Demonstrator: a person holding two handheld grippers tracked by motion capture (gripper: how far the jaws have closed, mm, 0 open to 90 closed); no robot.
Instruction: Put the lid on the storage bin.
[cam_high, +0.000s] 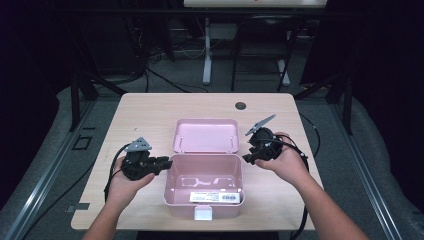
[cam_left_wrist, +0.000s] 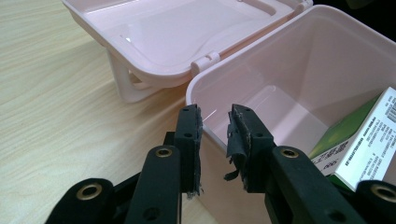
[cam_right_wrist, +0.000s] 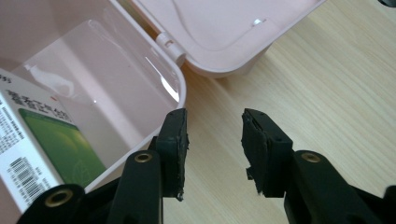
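Your forearms come in from 6 o'clock in the high view, each hand holding a gripper beside the pink box (cam_high: 204, 197), which sits open at the near middle of the table (cam_high: 150, 110). Its lid (cam_high: 206, 135) is swung back flat toward 12 o'clock, hinged along the far rim, and a white latch tab sticks out of the front wall at 6 o'clock. The box is pale pink plastic with rounded corners and smooth, glossy inner walls.

From above, the carton (cam_high: 216, 197) inside reads as a white strip with a barcode along the front wall. The gripper views add what the high view misses: the carton's green face with white, printed sides, the hinge knuckles, and a handle under the lid in the left gripper view.

Your left gripper (cam_high: 165, 162) is at 9 o'clock of the box. In its own view the jaws stand slightly apart, holding nothing, and they straddle the box's rim at a corner, one jaw outside the wall and the other over the inside; whether they touch it you cannot tell.

Your right gripper (cam_high: 248, 159) is at 3 o'clock of the box. Its jaws gape wider, empty, over bare table just outside the rim, with the nearer jaw close against the wall.
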